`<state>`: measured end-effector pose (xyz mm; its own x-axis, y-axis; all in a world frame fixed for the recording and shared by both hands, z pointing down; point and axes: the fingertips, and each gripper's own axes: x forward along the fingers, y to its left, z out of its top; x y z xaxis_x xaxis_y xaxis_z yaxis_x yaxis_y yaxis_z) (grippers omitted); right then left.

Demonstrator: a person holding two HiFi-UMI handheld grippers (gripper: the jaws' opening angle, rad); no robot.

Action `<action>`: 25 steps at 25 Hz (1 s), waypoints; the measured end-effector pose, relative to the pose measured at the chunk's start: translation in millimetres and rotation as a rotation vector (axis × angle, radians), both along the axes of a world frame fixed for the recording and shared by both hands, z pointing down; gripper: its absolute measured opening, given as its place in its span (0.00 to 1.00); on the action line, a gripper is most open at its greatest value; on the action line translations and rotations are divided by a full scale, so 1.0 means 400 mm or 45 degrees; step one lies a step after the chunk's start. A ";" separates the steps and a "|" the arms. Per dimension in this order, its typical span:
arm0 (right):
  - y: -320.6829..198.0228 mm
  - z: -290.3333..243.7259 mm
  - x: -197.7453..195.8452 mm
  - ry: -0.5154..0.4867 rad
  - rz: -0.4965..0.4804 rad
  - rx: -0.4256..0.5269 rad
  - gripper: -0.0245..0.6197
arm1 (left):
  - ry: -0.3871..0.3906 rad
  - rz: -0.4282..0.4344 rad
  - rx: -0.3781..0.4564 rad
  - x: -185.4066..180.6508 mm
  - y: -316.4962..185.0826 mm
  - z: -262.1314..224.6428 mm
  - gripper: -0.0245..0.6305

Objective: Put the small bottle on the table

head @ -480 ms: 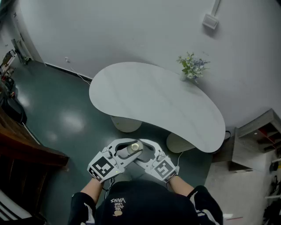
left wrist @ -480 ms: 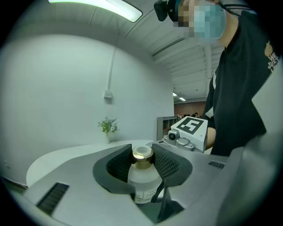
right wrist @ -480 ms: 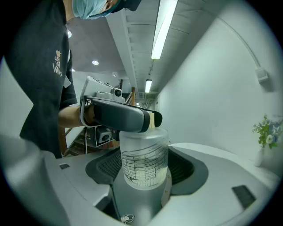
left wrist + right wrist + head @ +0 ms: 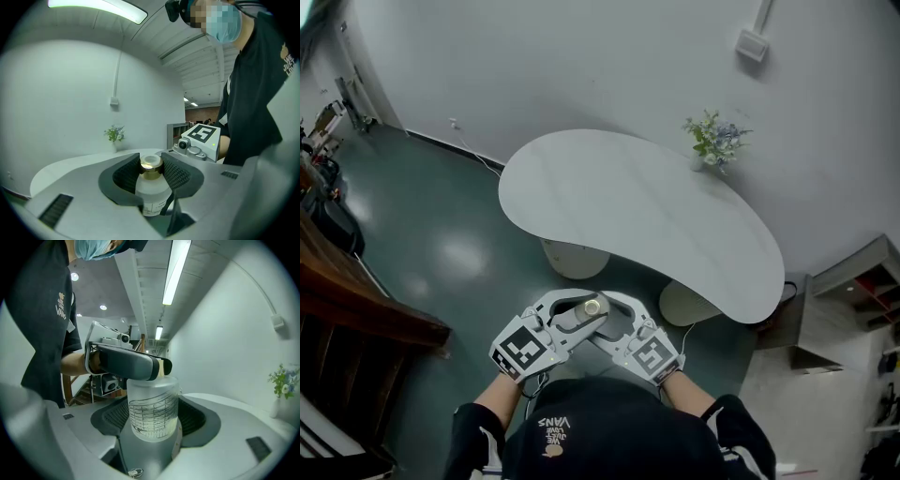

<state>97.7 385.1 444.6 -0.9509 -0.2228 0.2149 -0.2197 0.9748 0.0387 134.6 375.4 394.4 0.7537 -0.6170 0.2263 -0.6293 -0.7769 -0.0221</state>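
Head view: the left gripper (image 4: 570,317) and right gripper (image 4: 617,323) are meeting at the small bottle (image 4: 592,307), hanging over the floor (image 4: 441,253) short of the white counter (image 4: 628,216). The shirt (image 4: 609,422) is showing VANS.

Left gripper view: that gripper is pinching the gold cap (image 4: 151,165); the label print is unreadable.

Right gripper view: its jaws are standing spread beside the bottle's graduated body.

In the head view, the small bottle (image 4: 592,307) is largely covered by the left hand-held gripper (image 4: 575,315) and the right hand-held gripper (image 4: 606,320); only its cap end is seen. In the right gripper view its neck is hidden. The label print (image 4: 154,206) cannot be read.
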 end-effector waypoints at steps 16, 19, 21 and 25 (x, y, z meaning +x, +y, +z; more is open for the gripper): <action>-0.183 -0.001 -0.201 -0.023 0.115 -0.042 0.47 | -0.006 0.124 -0.032 -0.197 -0.178 -0.002 0.28; -0.229 0.007 -0.254 -0.012 0.141 -0.022 0.47 | -0.008 0.158 -0.031 -0.250 -0.221 0.003 0.28; -0.259 0.008 -0.287 -0.014 0.159 -0.005 0.47 | -0.014 0.180 -0.029 -0.283 -0.248 0.004 0.28; -0.305 0.007 -0.337 -0.027 0.213 -0.034 0.47 | -0.025 0.216 -0.024 -0.330 -0.292 0.005 0.28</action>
<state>-37.3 263.0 447.4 -0.9054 -0.3729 0.2029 -0.3795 0.9252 0.0067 2.5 258.8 396.6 0.8421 -0.4765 0.2526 -0.4883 -0.8725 -0.0176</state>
